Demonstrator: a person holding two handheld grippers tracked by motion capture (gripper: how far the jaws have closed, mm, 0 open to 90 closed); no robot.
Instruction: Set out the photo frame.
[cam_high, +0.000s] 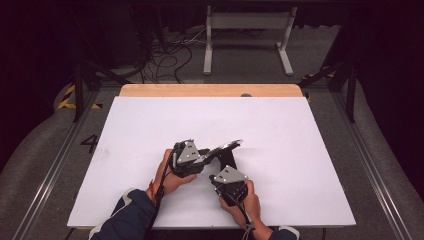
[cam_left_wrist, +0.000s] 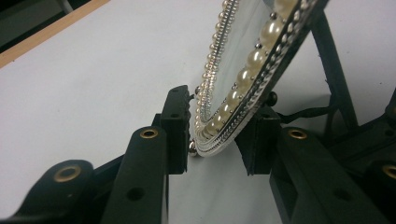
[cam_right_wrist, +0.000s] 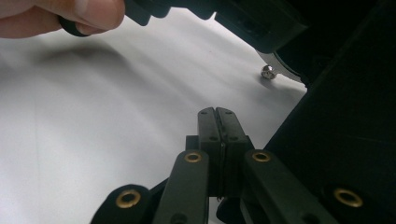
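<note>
An oval frame (cam_high: 229, 145) trimmed with pearls and silver beads (cam_left_wrist: 243, 77) leans tilted over the white board, with a black easel leg (cam_left_wrist: 334, 70) behind it. My left gripper (cam_high: 207, 156) (cam_left_wrist: 217, 126) is shut on its lower rim, one pad against the beaded front edge and the other against the back. My right gripper (cam_high: 218, 179) (cam_right_wrist: 217, 114) sits just in front of and to the right of it, low over the board, jaws pressed together with nothing between them. In the right gripper view a silver bead (cam_right_wrist: 267, 71) of the frame peeks out beneath the left gripper's body (cam_right_wrist: 233, 18).
The white board (cam_high: 150, 125) spreads wide on all sides of the hands, with a wooden strip (cam_high: 210, 90) at its far edge. Beyond the table are floor cables (cam_high: 165, 55) and a white stand (cam_high: 247, 30). A thumb (cam_right_wrist: 70, 14) shows in the right gripper view.
</note>
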